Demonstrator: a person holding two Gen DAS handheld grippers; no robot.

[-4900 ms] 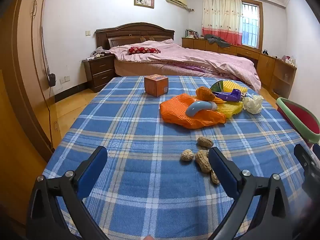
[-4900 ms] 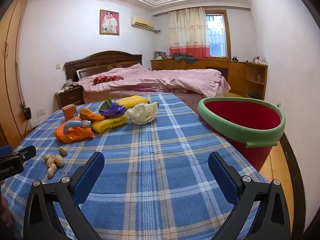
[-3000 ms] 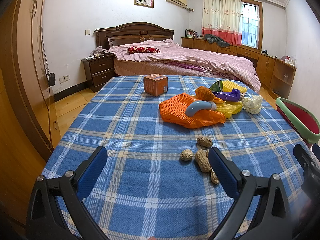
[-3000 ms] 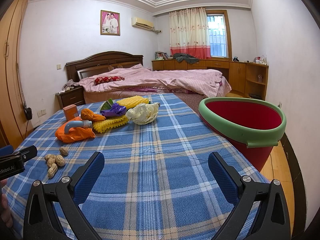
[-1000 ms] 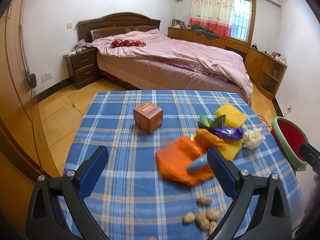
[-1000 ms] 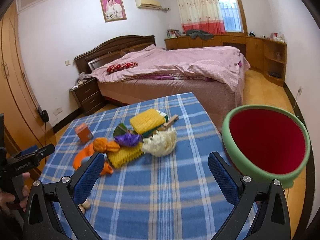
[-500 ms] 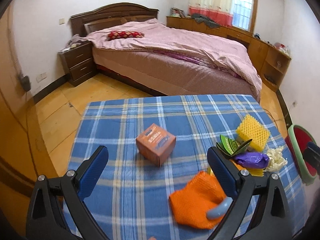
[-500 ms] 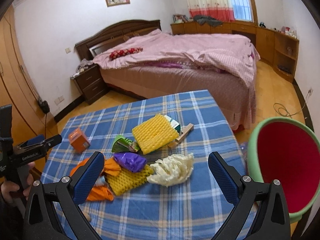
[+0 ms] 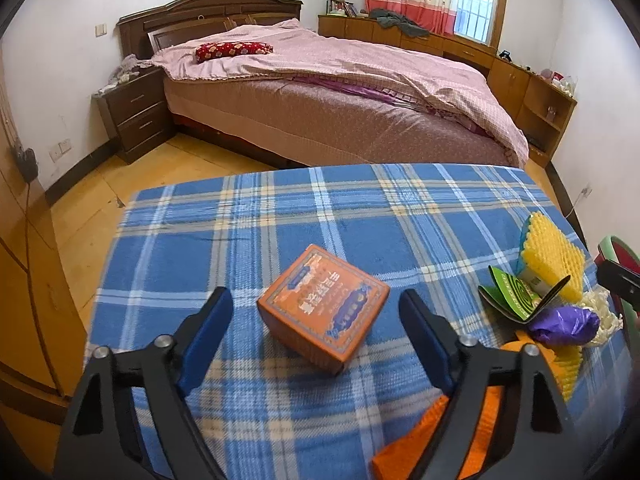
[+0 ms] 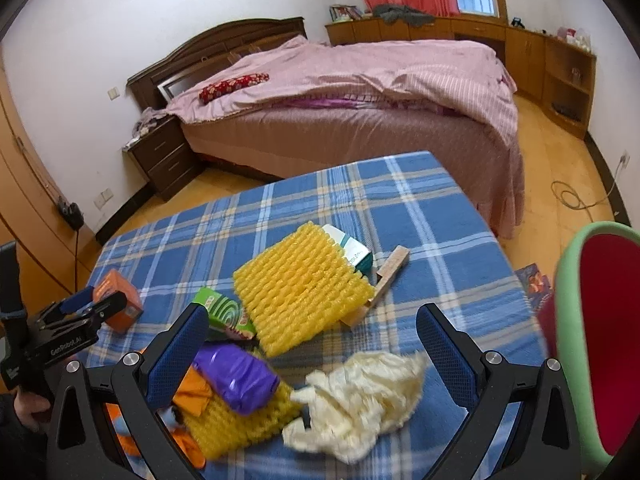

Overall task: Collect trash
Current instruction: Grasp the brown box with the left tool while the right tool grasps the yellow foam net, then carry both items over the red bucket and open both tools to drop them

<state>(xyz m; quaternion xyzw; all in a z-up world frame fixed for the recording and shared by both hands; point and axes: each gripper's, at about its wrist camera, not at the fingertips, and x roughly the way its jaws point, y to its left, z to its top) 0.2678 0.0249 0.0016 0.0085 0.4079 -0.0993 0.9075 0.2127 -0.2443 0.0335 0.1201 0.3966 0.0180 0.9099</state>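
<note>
An orange box sits on the blue plaid table. My left gripper is open, its fingers on either side of the box, apart from it. My right gripper is open above a pile of trash: a white crumpled wad, a purple wrapper, yellow foam nets and a green packet. The left gripper and the orange box also show at the left of the right wrist view.
A red bin with a green rim stands off the table's right edge. A white-green box and a wooden strip lie behind the foam net. Orange netting lies under my left gripper. A bed stands beyond the table.
Both grippers have risen, tilted down and moved forward over the table. The left now straddles the orange box; the right now hangs over the trash pile. The peanuts have left view.
</note>
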